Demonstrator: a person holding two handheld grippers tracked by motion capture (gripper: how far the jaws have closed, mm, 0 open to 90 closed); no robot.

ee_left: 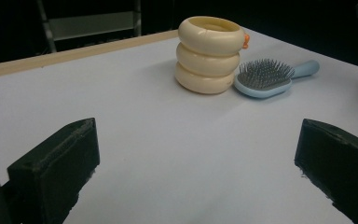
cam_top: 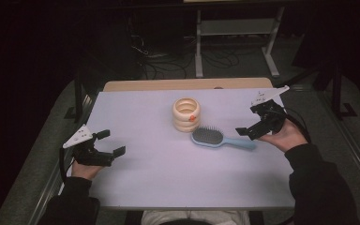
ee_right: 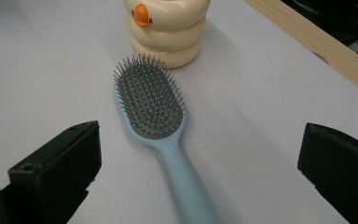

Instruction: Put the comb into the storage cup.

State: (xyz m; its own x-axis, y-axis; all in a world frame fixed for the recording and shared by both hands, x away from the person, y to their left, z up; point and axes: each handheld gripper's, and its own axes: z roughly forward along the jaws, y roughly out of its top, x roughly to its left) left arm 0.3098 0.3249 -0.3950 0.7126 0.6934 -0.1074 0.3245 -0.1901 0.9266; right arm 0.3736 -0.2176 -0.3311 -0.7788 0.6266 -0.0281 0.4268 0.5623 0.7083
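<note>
Lying flat on the counter (cam_top: 159, 178), the blue hairbrush (cam_top: 220, 138) stretches left to right, bristles up, handle pointing right toward the right gripper (cam_top: 253, 125), jaws wide apart. Behind its head stands the ring-shaped cup (cam_top: 186, 114).

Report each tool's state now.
Left tool: open, holding nothing.
Right tool: open, empty, aimed at the hairbrush handle.

Hairbrush (ee_right: 154, 105) handle end is running off the bottom edge in right gripper view; holder (ee_right: 167, 28) top is getting cropped.
</note>
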